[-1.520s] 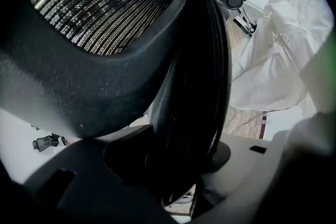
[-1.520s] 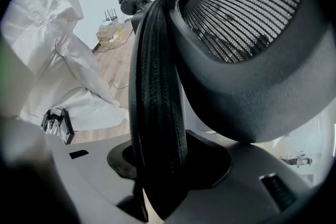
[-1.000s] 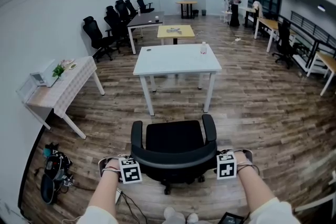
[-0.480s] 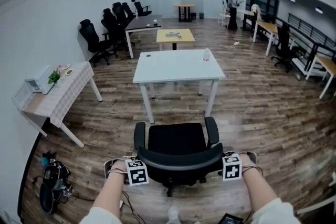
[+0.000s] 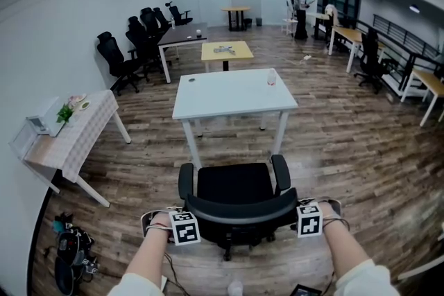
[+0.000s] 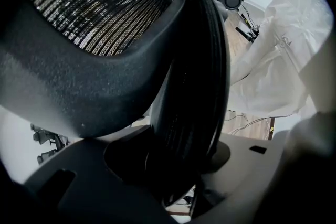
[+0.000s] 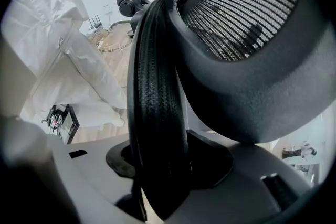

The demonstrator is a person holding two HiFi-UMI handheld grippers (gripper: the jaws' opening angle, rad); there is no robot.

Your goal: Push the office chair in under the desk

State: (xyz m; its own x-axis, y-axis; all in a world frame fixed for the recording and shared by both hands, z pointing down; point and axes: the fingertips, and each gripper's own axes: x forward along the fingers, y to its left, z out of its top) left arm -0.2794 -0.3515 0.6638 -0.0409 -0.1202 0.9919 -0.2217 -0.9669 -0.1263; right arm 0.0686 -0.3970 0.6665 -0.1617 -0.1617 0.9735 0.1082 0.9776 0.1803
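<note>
Head view: the office chair is seen at lower centre, just below the white desk, not yet under it. Its backrest is clamped at either end by the left gripper and right gripper.
</note>
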